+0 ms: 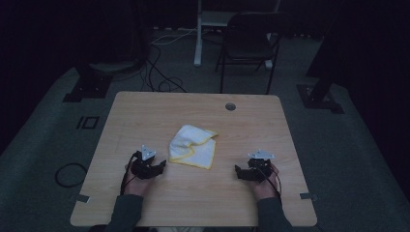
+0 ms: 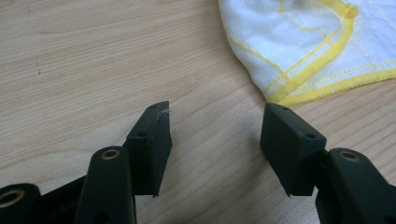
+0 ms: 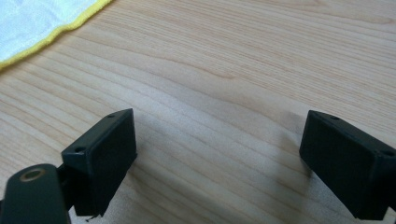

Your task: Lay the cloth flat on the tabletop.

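White with yellow stitched hems, the crumpled cloth (image 1: 193, 146) lies mid-bench (image 1: 145, 111), between both grippers and nearer the left gripper (image 1: 155, 166), whose wide-open, empty jaws sit just short of its hem. The right gripper (image 1: 240, 171) rests farther off, jaws wide and empty; no writing is legible.

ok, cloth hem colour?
Yellow stitched hem on a white cloth, clearest in the left gripper view.

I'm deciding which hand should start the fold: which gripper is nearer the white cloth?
Left. The left gripper sits just beside the white cloth's near yellow-edged corner; the right gripper rests farther off, with bare table between.
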A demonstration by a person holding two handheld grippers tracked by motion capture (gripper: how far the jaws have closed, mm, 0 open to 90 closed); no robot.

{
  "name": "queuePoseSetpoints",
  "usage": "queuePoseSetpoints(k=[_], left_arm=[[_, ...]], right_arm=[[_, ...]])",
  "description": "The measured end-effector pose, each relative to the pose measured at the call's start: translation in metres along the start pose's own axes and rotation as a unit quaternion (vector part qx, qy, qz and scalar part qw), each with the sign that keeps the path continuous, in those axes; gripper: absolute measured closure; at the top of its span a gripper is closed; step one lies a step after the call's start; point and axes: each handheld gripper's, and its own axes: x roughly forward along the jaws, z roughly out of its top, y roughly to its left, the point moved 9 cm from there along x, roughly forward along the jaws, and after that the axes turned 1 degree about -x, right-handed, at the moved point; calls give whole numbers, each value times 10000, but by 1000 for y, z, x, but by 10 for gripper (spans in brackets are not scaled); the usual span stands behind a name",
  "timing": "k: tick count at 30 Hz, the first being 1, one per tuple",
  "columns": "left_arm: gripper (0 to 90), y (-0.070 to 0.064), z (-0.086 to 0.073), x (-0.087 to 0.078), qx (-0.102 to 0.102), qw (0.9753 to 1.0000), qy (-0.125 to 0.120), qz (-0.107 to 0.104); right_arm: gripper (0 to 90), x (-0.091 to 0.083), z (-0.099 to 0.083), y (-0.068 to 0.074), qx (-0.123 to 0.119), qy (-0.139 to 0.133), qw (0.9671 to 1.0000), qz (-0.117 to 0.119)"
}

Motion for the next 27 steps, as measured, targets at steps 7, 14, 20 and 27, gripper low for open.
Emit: queuePoseSetpoints(k=[7,14,20,27], left_arm=[[457,-1,0,0,27,10000,-8,-21],[492,-1,0,-1,3,10000,-26,-21],[516,1,1,-1,-67,10000,-15,-64],[539,-1,2,-3,-69,9999,42,-127]], right_arm=[[106,0,0,0,-6,2,10000,-1],[106,0,0,0,-3,3,10000,-4],[131,-1,0,1,-11,-25,10000,8],[132,-1,-1,3,-57,-27,10000,38]])
